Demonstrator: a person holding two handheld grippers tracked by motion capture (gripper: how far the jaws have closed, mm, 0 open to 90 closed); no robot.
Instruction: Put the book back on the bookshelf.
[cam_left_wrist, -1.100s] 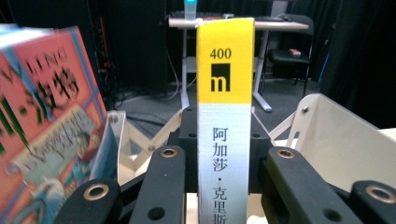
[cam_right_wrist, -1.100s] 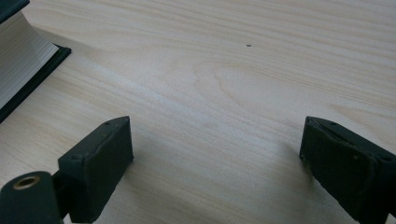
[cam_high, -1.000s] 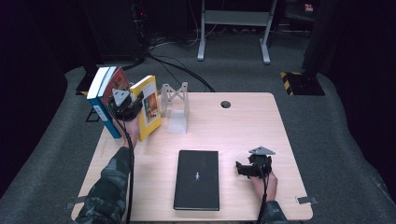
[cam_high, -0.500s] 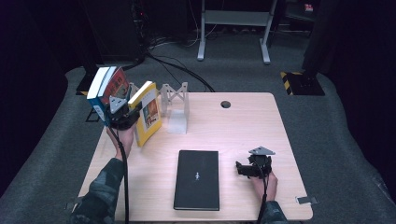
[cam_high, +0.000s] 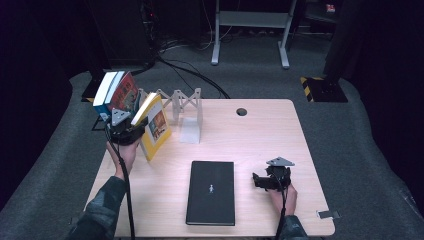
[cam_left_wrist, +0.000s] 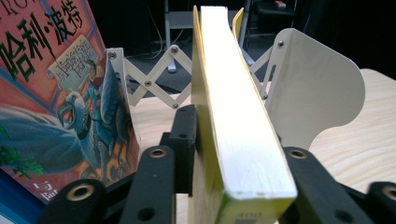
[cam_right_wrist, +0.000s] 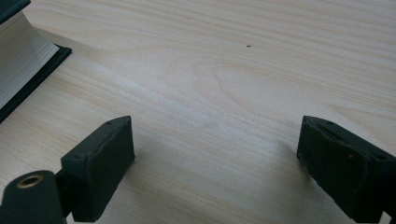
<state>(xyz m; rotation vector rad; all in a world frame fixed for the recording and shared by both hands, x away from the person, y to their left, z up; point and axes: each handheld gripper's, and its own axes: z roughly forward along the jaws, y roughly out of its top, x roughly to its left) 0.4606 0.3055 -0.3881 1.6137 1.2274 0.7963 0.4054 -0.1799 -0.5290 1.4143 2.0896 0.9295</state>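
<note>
A yellow book (cam_high: 155, 126) (cam_left_wrist: 233, 121) stands tilted at the table's left, with my left gripper (cam_high: 126, 131) (cam_left_wrist: 233, 186) shut on its page edge. To its left lean a red illustrated book (cam_high: 125, 93) (cam_left_wrist: 56, 102) and a blue-and-white book (cam_high: 106, 95). Behind them is a white expanding book rack (cam_high: 186, 109) (cam_left_wrist: 308, 93). A black book (cam_high: 211, 191) (cam_right_wrist: 21, 60) lies flat in the front middle of the table. My right gripper (cam_high: 260, 180) (cam_right_wrist: 215, 163) rests open on the wood to the right of that book, holding nothing.
The wooden table (cam_high: 250, 135) has a round cable hole (cam_high: 242, 111) near its back edge. A small metal clip (cam_high: 328, 214) lies at the front right corner. Cables and metal stand legs (cam_high: 250, 30) sit on the floor behind.
My left gripper has carried the yellow book leftward and back toward the leaning books. The right gripper has stayed put.
</note>
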